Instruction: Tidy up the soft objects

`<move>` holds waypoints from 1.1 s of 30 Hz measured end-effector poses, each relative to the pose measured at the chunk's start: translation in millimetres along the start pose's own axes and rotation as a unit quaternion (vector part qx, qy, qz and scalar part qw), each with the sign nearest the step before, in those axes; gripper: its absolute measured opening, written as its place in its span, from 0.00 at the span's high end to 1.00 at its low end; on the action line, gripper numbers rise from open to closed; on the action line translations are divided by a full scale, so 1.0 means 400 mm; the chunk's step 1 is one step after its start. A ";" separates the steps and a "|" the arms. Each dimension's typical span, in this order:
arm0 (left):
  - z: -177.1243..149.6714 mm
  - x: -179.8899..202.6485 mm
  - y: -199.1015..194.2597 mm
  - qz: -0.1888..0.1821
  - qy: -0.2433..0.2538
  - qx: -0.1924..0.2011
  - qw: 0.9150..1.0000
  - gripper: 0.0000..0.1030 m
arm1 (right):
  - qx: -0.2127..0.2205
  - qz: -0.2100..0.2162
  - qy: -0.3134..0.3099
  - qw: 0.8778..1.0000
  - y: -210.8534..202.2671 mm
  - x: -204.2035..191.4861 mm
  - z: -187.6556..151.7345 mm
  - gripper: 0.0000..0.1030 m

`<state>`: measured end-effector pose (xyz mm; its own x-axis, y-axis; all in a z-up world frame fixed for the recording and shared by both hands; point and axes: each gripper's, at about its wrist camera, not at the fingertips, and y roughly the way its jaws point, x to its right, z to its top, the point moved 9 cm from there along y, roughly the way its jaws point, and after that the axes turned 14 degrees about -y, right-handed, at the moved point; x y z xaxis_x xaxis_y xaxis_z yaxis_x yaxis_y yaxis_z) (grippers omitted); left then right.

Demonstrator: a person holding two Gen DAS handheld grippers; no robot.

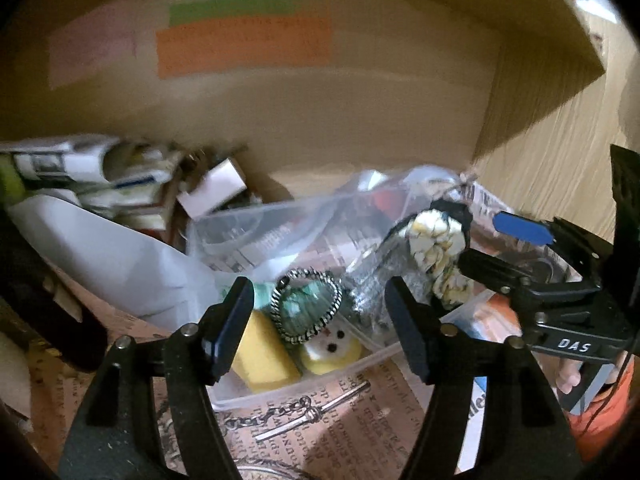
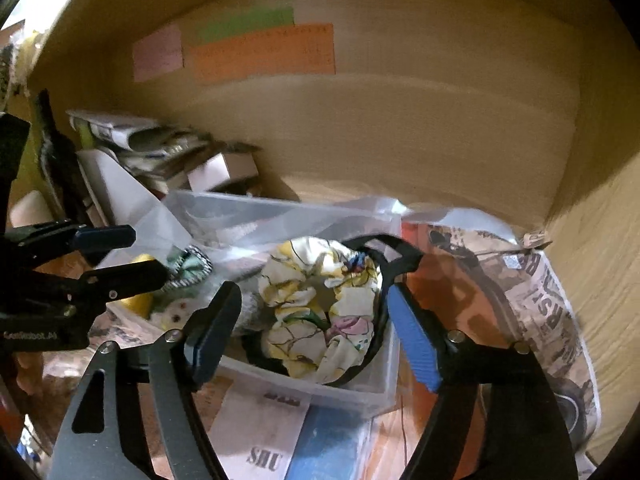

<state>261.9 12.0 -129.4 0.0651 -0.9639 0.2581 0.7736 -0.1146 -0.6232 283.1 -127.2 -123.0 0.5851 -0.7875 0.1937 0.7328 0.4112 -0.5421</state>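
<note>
Step in hand, as judged: placing soft items into the clear plastic bin (image 2: 372, 388) that stands on the newspaper-covered shelf floor (image 1: 360, 420) inside a cardboard-walled recess.

The right tool (image 2: 312, 328) is spread wide. The floral cream-and-yellow fabric scrunchie (image 2: 320, 312) sits between its fingers, over the bin's right end, with a black strap (image 2: 384, 248) looped around it. Contact with either pad cannot be confirmed; the scrunchie appears released or about to be.

The left tool (image 1: 320, 320) is also spread and holds nothing. It hovers above the bin's left end, over a teal striped-edge fabric pouch (image 1: 308, 304) and a yellow foam block (image 1: 264, 356).

Next move, as judged: confirm the scrunchie rests inside the walls, then select a further soft item.
</note>
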 end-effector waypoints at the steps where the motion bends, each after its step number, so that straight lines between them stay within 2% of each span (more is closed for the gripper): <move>1: 0.007 0.001 -0.021 0.001 0.000 0.012 1.000 0.34 | 0.007 -0.001 0.000 1.000 -0.013 -0.001 0.006 0.29; 9: 0.046 0.017 -0.202 0.003 -0.003 0.110 0.994 0.32 | 0.088 -0.020 -0.010 0.996 -0.170 -0.010 0.078 0.27; 11: 0.051 0.020 -0.244 0.003 -0.002 0.133 0.991 0.28 | 0.105 -0.025 -0.012 0.994 -0.206 -0.015 0.091 0.25; 13: 0.054 0.026 -0.278 0.005 0.001 0.153 0.988 0.26 | 0.126 -0.031 -0.013 0.992 -0.249 -0.022 0.106 0.19; 15: 0.054 0.031 -0.315 0.007 0.005 0.172 0.985 0.24 | 0.142 -0.036 -0.014 0.989 -0.282 -0.029 0.116 0.18; 19: 0.046 0.040 -0.380 0.003 0.007 0.201 0.980 0.14 | 0.170 -0.041 -0.015 0.985 -0.340 -0.045 0.131 0.13; 25: 0.030 0.050 -0.448 0.002 0.007 0.227 0.974 0.03 | 0.200 -0.046 -0.012 0.979 -0.400 -0.061 0.136 0.02; 33: 0.010 0.050 -0.469 -0.001 0.001 0.231 0.973 0.01 | 0.202 -0.044 -0.009 0.978 -0.418 -0.081 0.120 0.00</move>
<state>120.6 15.2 -4.6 0.0616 -0.9644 0.2574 0.9746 0.0024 -0.2240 158.3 -148.3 0.7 0.5172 -0.8213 0.2407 0.8558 0.4935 -0.1553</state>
